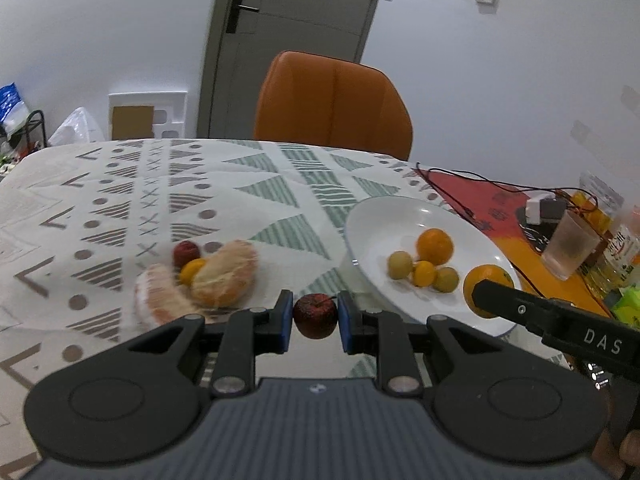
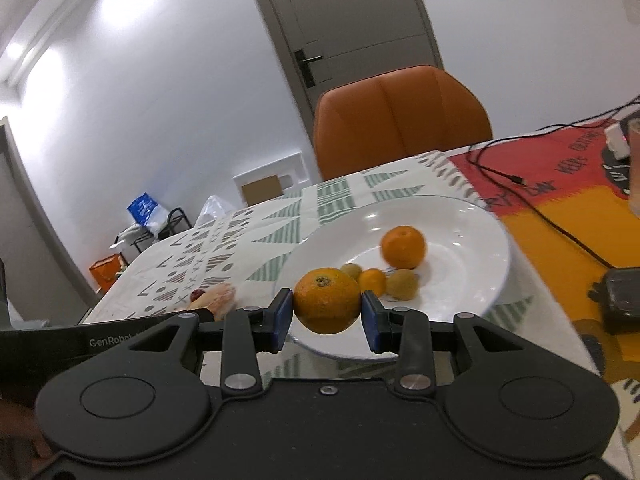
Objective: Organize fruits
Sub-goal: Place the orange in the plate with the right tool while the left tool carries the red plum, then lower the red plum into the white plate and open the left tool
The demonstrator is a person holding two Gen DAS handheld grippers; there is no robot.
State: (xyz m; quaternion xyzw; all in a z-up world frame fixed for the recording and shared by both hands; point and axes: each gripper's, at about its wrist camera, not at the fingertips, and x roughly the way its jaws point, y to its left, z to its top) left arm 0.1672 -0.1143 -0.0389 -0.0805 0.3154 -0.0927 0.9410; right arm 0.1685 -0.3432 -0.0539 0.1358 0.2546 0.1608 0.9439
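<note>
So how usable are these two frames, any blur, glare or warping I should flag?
Left wrist view: the peeled citrus pieces on the tablecloth are motion-smeared, while the red fruit in the left gripper stays sharp. Right wrist view: the orange on the white plate is slightly smeared, ceiling light glares at upper left, and fisheye bends the door frame.

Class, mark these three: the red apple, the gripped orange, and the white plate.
red apple (image 1: 315,315), left wrist view, middle of its skin.
gripped orange (image 2: 327,300), right wrist view, centre of its peel.
white plate (image 2: 472,240), right wrist view, bare inner surface.
</note>
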